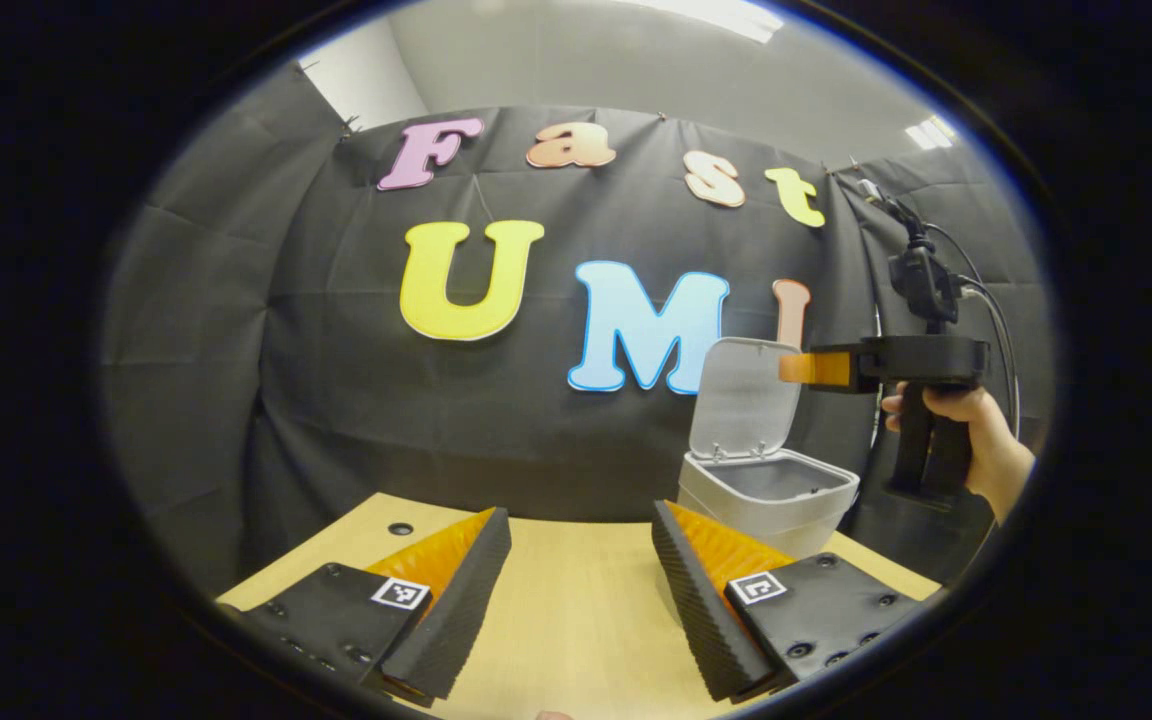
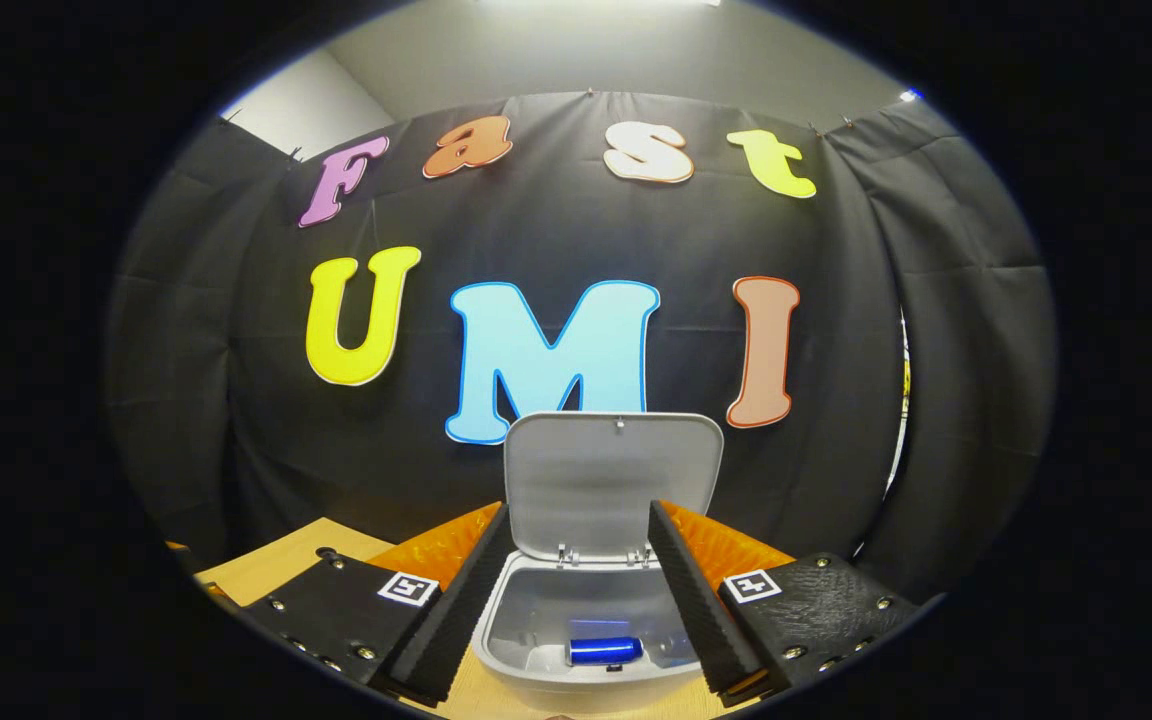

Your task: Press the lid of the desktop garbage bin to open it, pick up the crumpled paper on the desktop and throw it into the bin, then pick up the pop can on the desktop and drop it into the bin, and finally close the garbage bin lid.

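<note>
Both tongs stood wide and empty: right tongs (image 2: 576,610) hovered over the open bin (image 2: 576,680), can (image 2: 604,651) inside at 6 o'clock, lid (image 2: 612,480) upright.

Your left tool (image 1: 576,590) is level and low, its two fingers spread wide apart with nothing between them. Your right tool (image 2: 576,600) also has its fingers parted and empty; from the left gripper view you see it raised off to the right, held level by your hand (image 1: 966,430) wrapped round its grip.
</note>
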`<state>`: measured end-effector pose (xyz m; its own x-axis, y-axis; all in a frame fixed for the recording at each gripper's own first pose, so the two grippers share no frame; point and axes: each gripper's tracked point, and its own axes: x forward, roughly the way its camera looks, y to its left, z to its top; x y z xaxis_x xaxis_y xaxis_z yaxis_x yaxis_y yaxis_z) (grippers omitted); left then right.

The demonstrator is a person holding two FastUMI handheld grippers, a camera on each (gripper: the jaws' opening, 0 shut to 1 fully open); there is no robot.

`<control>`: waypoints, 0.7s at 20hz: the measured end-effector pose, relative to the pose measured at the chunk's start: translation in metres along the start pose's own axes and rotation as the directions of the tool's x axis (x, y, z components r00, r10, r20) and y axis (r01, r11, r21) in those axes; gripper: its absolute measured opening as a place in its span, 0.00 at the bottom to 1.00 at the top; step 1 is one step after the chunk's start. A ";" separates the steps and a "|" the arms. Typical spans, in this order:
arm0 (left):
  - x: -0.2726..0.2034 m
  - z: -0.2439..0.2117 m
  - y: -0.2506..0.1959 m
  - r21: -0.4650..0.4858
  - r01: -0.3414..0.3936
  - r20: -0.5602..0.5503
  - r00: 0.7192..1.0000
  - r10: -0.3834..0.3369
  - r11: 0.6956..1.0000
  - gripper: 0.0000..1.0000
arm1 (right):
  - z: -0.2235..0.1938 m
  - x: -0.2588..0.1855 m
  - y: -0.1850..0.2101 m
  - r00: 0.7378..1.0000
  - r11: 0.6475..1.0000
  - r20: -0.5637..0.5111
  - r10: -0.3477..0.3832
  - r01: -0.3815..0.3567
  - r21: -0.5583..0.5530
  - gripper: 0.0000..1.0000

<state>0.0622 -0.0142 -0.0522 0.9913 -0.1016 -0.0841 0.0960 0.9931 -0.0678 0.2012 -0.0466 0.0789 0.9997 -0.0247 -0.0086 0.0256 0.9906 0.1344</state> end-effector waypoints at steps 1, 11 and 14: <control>0.002 0.002 0.001 -0.001 0.001 0.002 1.000 -0.001 1.000 0.93 | 0.003 0.004 -0.001 1.000 1.000 0.000 -0.005 0.005 -0.002 0.88; 0.027 0.017 0.004 0.010 0.049 0.009 0.999 -0.049 0.999 0.93 | 0.040 0.055 -0.014 0.996 0.997 0.038 -0.080 0.079 0.023 0.85; 0.033 0.018 0.010 0.006 0.048 0.008 0.999 -0.048 0.999 0.93 | 0.048 0.071 -0.020 0.992 0.994 0.064 -0.110 0.108 0.031 0.88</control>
<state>0.0973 -0.0068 -0.0379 0.9862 -0.1483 -0.0730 0.1436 0.9874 -0.0660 0.2718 -0.0746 0.1231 0.9891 -0.1419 0.0397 0.1337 0.9774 0.1637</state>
